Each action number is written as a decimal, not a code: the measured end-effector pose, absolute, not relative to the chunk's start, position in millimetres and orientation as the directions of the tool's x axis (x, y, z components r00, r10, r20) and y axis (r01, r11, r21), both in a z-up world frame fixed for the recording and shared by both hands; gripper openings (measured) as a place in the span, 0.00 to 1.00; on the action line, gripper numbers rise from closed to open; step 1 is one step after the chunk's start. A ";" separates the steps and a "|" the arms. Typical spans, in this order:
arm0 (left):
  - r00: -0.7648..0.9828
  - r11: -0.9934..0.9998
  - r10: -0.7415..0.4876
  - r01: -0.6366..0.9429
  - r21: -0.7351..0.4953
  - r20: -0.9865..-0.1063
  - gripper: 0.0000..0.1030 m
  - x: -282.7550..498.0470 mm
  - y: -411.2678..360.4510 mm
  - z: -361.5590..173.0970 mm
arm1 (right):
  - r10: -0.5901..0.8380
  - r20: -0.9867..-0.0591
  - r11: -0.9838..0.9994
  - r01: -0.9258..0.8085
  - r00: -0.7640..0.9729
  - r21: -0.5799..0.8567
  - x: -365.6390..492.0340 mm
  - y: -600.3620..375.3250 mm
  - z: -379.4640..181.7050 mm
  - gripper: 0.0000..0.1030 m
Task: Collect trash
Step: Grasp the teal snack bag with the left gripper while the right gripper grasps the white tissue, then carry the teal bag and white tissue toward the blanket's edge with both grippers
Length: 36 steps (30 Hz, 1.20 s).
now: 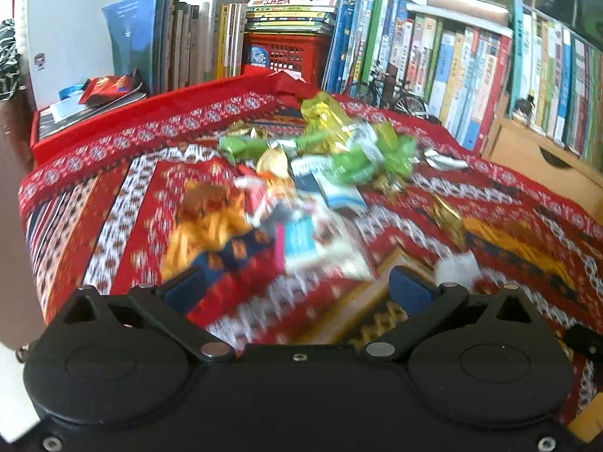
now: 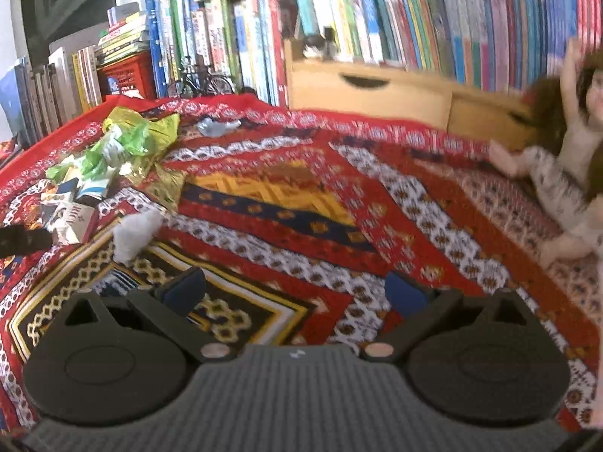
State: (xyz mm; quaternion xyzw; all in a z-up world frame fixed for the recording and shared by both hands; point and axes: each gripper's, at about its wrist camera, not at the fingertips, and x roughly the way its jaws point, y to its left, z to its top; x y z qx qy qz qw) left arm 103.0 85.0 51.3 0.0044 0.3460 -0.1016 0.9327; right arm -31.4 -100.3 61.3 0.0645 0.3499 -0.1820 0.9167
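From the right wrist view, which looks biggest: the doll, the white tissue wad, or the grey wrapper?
1. Doll, clearly largest.
2. White tissue wad.
3. Grey wrapper, though it lies farther away, so unsure.

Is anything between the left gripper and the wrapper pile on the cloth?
Nothing visible blocks it. The left gripper is open, with only bare patterned cloth between it and the wrapper pile straight ahead. A white crumpled tissue lies off to its right, not in the path. The view is motion-blurred, so small scraps could be missed.
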 end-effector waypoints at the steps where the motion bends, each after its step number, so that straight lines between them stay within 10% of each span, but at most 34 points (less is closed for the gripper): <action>1: 0.736 0.980 -0.182 0.189 -0.061 -0.652 1.00 113.5 87.5 51.0 | -0.300 -0.662 0.929 0.369 0.687 -0.037 -26.9 -91.7 65.4 1.00; 10: 0.680 0.965 -0.218 0.255 -0.053 -0.700 0.96 161.2 62.8 43.3 | -0.307 -0.660 0.951 0.255 0.686 -0.176 3.4 -27.6 72.2 1.00; 24: 0.596 0.901 -0.283 0.435 0.006 -0.752 0.52 173.1 50.7 19.4 | -0.319 -0.681 0.927 0.366 0.659 -0.080 31.2 -20.1 69.8 1.00; 36: 0.620 0.871 -0.378 0.490 -0.037 -0.688 0.50 166.1 79.2 45.2 | -0.264 -0.716 0.949 0.306 0.646 -0.073 93.6 3.3 36.3 0.73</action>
